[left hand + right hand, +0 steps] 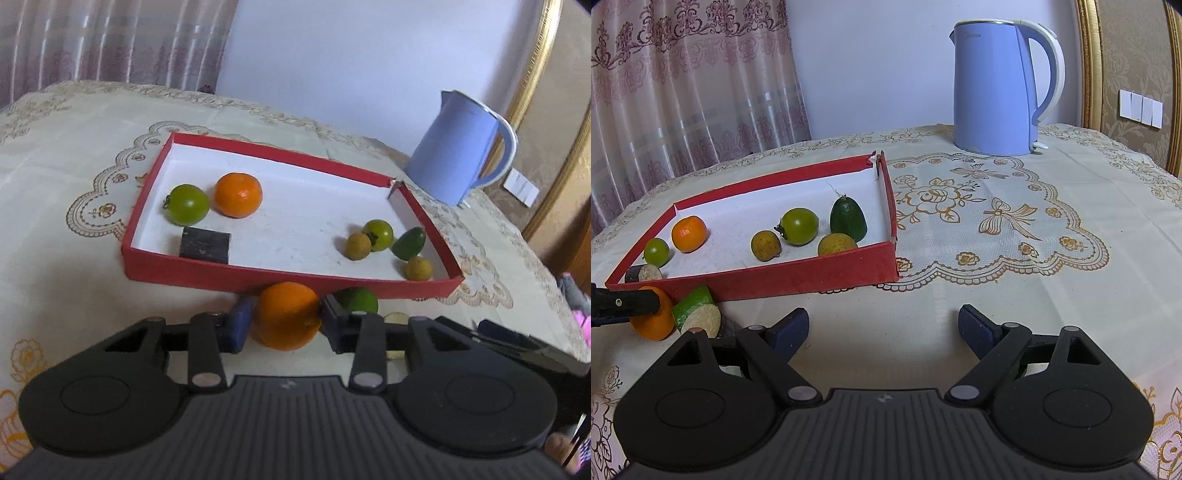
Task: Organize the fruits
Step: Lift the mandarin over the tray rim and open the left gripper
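Note:
My left gripper (286,319) is shut on an orange (284,314) that rests on the tablecloth just in front of the red tray (258,277), a blue pad pressing each side. Behind its right finger lies a green cut fruit (360,298). The right wrist view shows the same orange (653,325) and cut fruit (696,312) at the far left. In the tray lie an orange (238,195), two green tomatoes (186,205), two small brown fruits (358,246), an avocado (408,243) and a dark block (205,244). My right gripper (882,325) is open above bare cloth.
A blue kettle (993,88) stands at the back of the table beyond the tray's right corner. An embroidered cloth (997,221) covers the table. A curtain hangs behind on the left, and a gold-framed wall panel stands at the right.

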A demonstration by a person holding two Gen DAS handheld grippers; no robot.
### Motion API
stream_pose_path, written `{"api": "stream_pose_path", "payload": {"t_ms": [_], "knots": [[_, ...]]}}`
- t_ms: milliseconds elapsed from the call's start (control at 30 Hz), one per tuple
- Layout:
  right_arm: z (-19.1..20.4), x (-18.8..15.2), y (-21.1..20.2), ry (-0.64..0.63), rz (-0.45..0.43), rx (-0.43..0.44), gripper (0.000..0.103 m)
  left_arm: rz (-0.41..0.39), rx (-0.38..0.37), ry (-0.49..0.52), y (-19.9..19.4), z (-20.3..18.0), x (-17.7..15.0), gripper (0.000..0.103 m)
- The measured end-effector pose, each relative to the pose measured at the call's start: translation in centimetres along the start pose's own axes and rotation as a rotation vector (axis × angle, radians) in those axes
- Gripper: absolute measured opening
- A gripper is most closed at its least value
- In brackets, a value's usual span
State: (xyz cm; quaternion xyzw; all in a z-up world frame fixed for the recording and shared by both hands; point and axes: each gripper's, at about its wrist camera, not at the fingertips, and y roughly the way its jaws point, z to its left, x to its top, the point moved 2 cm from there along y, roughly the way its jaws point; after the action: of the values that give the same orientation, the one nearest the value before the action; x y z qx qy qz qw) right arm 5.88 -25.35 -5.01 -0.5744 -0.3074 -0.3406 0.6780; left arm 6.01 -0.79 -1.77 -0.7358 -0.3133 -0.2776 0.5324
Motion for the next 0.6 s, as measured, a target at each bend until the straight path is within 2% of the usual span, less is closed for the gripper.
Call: {"api": "stream_pose_path", "payload": {"t_ms": [200, 267, 367, 433, 500, 533, 600], "knots": [[0.0, 0.0, 0.0, 0.0, 0.0, 0.0, 0.088, -0.013, 0.014, 0.035, 0.2, -0.5, -0.2, 0.04], [0.0, 0.0, 0.0, -0.001, 0.0, -0.001, 0.088, 0.009, 0.032, 0.013, 0.8, -0.4, -0.4, 0.061], [0.0, 0.0, 0.0, 0.0, 0.0, 0.0, 0.088, 0.001, 0.048, 0.024, 1.1, -0.2, -0.9, 0.065], [0.0, 0.0, 0.0, -0.002, 0.001, -0.002, 0.088, -0.002, 0.046, 0.032, 1.0, -0.1, -0.9, 0.063], [0.0, 0.0, 0.0, -0.001, 0.0, 0.0, 0.088, -0.005, 0.03, 0.036, 0.9, 0.0, -0.8, 0.054], [0.0, 0.0, 0.0, 0.0, 0.0, 0.001, 0.088, -0.006, 0.012, 0.043, 0.8, -0.1, -0.7, 0.042], [0.0, 0.0, 0.0, -0.001, 0.0, 0.0, 0.088, -0.002, 0.01, 0.067, 0.5, -0.6, -0.7, 0.038]]}}
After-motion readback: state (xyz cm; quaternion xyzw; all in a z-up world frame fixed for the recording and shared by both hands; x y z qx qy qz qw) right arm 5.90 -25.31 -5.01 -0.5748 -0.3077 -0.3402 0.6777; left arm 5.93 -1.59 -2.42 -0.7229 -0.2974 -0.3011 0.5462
